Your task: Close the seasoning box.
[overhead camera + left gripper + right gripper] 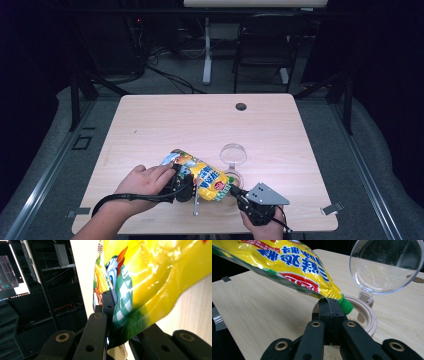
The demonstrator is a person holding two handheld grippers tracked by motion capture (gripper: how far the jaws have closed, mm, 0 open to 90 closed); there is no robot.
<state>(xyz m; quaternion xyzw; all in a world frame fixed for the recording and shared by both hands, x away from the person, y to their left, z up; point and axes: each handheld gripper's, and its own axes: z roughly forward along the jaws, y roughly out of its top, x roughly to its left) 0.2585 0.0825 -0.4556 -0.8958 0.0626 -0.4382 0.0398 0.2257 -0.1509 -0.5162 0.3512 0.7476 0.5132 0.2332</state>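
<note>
A yellow printed pouch [202,176] with a green spout cap [345,305] hangs slanted above the wooden table, held at both ends. My left gripper [182,186] is shut on the pouch's flat end [155,277]; in the left gripper view its jaws [117,315] pinch the green-and-white checked print. My right gripper [235,192] is shut on the pouch's neck just behind the spout, as the right gripper view [330,307] shows. The spout sits over a round jar with a beige rim [369,315]. The jar's clear hinged lid [387,265] stands open behind it.
The jar and its lid [233,154] stand right of the table's centre, near the front. A cable hole [241,106] lies at the table's far edge. A dark chair [265,45] and a white desk leg [207,50] stand beyond the table.
</note>
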